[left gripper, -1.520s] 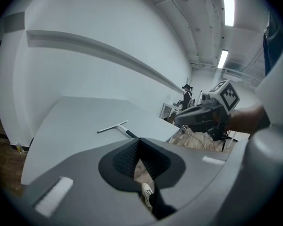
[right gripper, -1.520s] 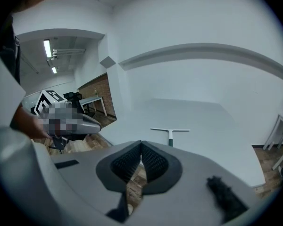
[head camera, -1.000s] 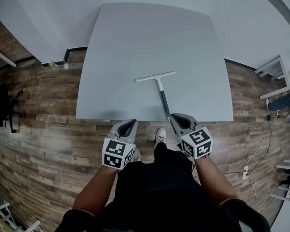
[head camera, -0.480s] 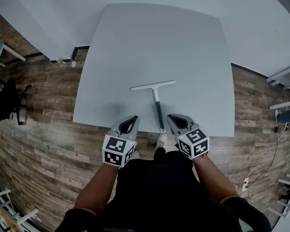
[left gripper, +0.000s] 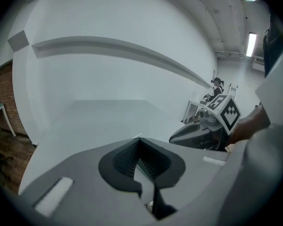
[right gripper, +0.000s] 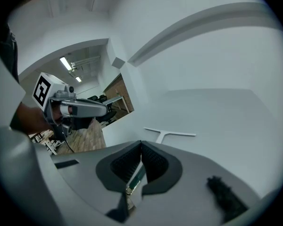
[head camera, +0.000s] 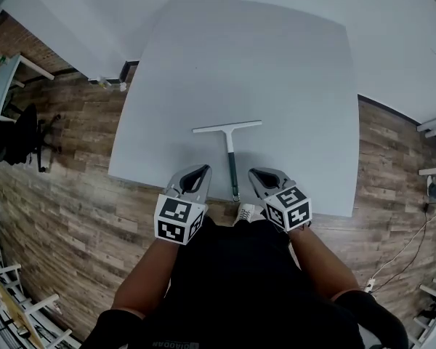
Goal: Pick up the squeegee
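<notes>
Both grippers have come forward since a second ago: then they hung over the wooden floor point(head camera: 65, 195) short of the table point(head camera: 276, 57), and now their tips lie over its near edge, one on each side of the handle's end; the squeegee point(head camera: 230, 151) itself has not shifted on the table, blade across the far end, dark handle pointing back toward the person. The left gripper point(head camera: 202, 171) is clenched on nothing, its ribbed pads meeting in its own view point(left gripper: 140, 140); the right gripper point(head camera: 258, 174) is likewise closed and empty point(right gripper: 141, 144). In the right gripper view the blade point(right gripper: 170, 134) shows clear ahead, but the handle appears only as a green sliver through the slit below the closed tips; it seems to lie beyond them rather than between, though that is hard to judge. The person's dark clothing hides the floor below the grippers, and only one shoe point(head camera: 243, 211) peeks out.
</notes>
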The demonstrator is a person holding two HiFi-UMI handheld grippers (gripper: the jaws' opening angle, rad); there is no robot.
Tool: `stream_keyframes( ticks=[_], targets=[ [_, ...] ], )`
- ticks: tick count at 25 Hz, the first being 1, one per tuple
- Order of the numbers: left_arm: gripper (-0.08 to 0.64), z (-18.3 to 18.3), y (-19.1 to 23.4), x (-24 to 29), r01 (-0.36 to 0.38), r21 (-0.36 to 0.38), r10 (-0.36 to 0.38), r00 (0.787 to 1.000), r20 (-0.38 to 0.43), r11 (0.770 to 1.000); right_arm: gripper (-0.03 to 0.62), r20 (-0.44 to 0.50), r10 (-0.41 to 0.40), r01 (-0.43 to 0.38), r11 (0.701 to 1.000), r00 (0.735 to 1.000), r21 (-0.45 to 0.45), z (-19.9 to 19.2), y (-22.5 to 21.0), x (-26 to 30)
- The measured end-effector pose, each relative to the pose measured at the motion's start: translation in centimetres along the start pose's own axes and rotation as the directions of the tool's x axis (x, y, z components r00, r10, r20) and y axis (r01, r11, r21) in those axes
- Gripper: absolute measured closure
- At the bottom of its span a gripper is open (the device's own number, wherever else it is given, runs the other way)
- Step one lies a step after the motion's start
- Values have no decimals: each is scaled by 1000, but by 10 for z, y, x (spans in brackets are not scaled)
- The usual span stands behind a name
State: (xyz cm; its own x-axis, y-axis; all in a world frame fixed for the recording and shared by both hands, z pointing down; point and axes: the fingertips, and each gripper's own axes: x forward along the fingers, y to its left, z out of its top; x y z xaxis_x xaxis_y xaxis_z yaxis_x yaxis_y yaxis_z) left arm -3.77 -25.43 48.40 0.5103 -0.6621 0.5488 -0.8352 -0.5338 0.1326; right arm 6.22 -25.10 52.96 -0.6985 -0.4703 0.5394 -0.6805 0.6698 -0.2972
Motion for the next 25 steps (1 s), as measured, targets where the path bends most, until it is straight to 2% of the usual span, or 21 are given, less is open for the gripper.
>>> stream_keyframes(
  ticks=[8, 12, 16, 20, 25],
  targets=[
    [554, -17, 19, 5, 15, 29, -13, 997, -71, 999, 584, -37, -39, 41, 998, 999, 42, -5, -9, 35],
    [554, -24, 37, 11, 64, 43, -60, 993, -102, 997, 533, -68, -81, 86, 994, 994, 70, -6, -11, 57],
    [554, -24, 72, 12, 90, 60, -84, 991, -108, 994, 510, -106, -134, 145, 984, 985, 105, -10, -13, 83],
    [554, -23, 103, 14, 107, 62, -100, 989, -108, 992, 479, -153, -206, 225, 967, 967, 120, -15, -26, 102],
    [554, -28, 126, 16, 129, 42, -124, 986, -110, 991, 462, -226, -301, 330, 938, 927, 105, -24, -51, 127]
  ],
)
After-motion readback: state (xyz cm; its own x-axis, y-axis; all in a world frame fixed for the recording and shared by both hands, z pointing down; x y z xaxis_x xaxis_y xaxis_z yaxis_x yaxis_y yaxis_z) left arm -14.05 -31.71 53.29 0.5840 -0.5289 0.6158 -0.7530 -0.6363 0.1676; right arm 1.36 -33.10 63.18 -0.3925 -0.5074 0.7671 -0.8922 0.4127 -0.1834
